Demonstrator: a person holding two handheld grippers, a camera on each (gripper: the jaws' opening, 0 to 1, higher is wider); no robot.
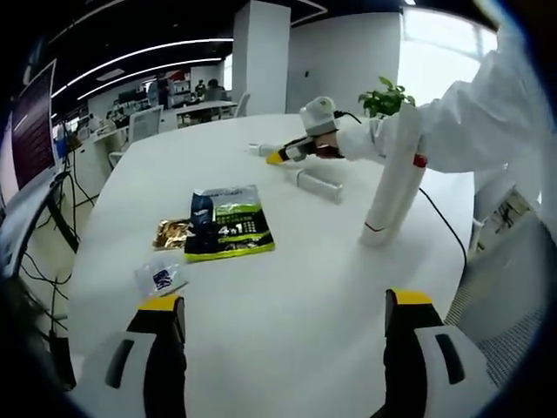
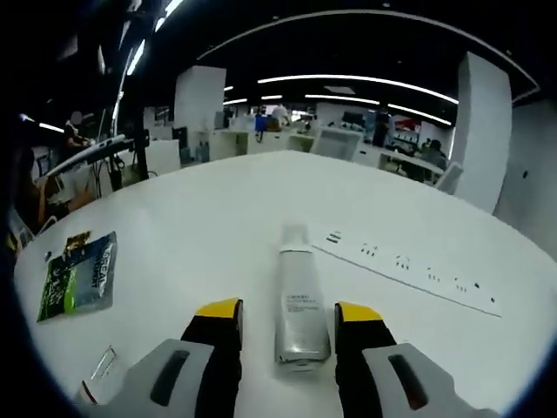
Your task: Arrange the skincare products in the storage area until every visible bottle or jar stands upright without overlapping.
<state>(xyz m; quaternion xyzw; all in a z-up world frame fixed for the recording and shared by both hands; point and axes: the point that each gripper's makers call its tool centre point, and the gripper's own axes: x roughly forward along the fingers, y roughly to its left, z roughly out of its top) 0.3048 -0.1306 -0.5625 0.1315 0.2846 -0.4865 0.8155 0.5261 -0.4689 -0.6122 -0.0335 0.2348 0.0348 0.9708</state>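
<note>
My round white table (image 1: pixel 287 322), green sachet pack (image 1: pixel 228 224) at its centre, tall white bottle (image 1: pixel 393 178) upright at three o'clock; white tube (image 2: pixel 299 300) lying flat, power strip (image 2: pixel 409 266) beside it

White long sleeve (image 1: pixel 461 113) and pale knit glove (image 1: pixel 318 115); black-and-grey gripper jaws with yellow tips (image 1: pixel 280 157).

**Non-Task Items on the Counter**

A green-and-black sachet (image 1: pixel 228 224) lies flat on the white counter (image 1: pixel 287 305). A gold foil packet (image 1: pixel 171 232) touches its left edge. A small clear packet (image 1: pixel 161 277) lies nearby. A potted plant (image 1: pixel 386 96) stands at the far edge. A white power strip (image 2: pixel 409 266) lies flat.
</note>
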